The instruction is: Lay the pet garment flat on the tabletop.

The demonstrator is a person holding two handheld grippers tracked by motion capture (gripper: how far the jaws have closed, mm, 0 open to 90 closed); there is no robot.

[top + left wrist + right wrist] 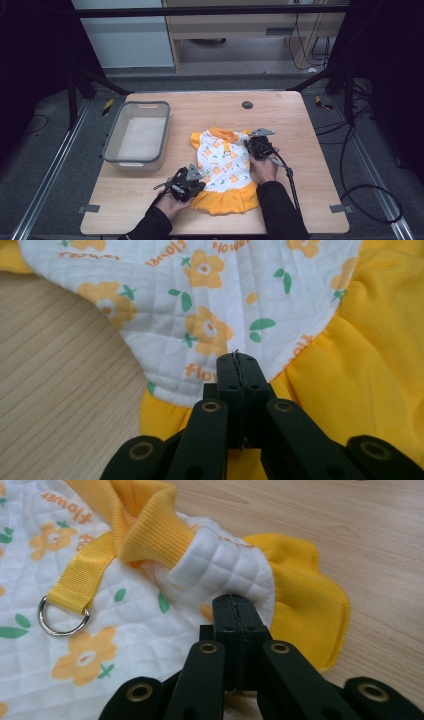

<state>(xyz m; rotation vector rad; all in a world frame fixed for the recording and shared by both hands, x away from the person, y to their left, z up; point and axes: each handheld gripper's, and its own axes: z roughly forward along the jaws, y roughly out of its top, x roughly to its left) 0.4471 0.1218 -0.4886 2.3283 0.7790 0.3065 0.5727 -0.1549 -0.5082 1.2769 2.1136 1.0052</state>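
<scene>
Forearms in dark sleeves came in from the near edge of the wooden table (300, 210), each hand carrying a gripper over a small pet garment (222, 165) lying flat near the table's middle. Nearest the person, the left gripper (186, 184) sat at the garment's near-left side, where the white quilted flower-print body (200, 295) met the yellow skirt (370, 370). Its jaws stood pressed together with no cloth between them, their tips at or just over the curved hem of the quilted panel; whether they touched the fabric could not be told.

Farther along, the right gripper (260, 146) sat at the garment's far-right side, beside the sleeve (225, 575). Its jaws were likewise closed on nothing, tips against the quilted sleeve opening, with the yellow ruffle (305, 605) just to one side and the ribbed yellow collar (145, 525) beyond. A yellow strap ended in a metal D-ring (62, 615) lying on the back panel.

The garment's long axis ran from the skirt at the near edge to the collar at the far end, so the two grippers sat diagonally across it, left one low, right one high. Any pinch would need the jaws to part first, the fabric lying straight ahead of each tip.

Beyond and to the left, well apart from the garment, stood a grey bin (112, 137), and farther still a dark round grommet (247, 104) in the tabletop
</scene>
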